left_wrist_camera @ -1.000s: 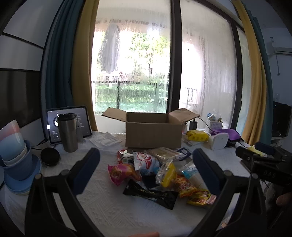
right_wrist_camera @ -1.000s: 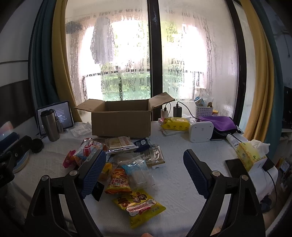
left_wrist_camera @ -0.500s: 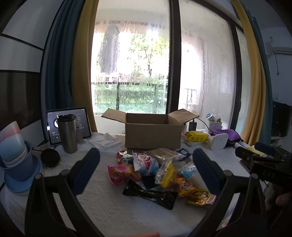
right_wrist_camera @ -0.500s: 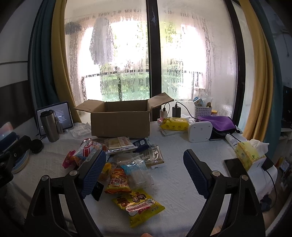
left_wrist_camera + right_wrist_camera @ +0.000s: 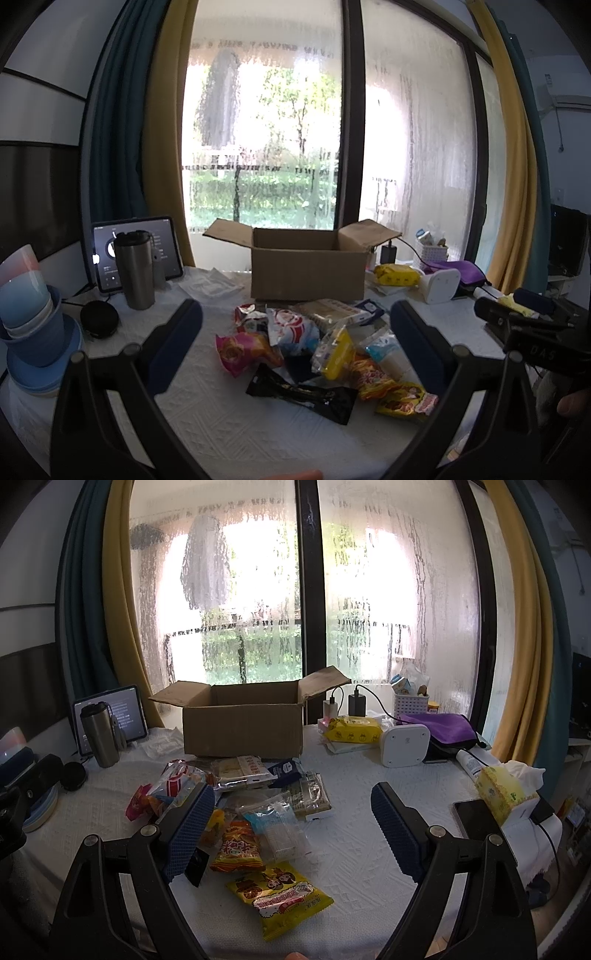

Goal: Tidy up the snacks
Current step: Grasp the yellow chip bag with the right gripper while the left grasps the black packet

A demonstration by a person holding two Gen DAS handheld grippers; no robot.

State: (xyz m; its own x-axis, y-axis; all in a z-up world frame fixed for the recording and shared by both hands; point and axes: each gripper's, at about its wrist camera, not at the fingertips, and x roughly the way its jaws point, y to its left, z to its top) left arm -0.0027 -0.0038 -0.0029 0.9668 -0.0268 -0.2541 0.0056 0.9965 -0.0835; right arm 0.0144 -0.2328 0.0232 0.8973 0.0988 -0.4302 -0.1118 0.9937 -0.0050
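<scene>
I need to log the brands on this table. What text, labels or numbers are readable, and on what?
"DAS": right gripper body, left wrist view.
Yellow snack packet: print too blurred.
Orange snack packet: unreadable.
Tablet screen: too small.
Cardboard box: no text visible.

Snack packets heaped before cardboard box, tumbler left, tissue box right

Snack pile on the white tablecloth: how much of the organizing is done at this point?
Nothing looks done: the loose snack packets, including the yellow cartoon-printed bag, lie heaped before the open brown cardboard box. Nothing is in hand; the left gripper and right gripper are open. All packets remain.
</scene>
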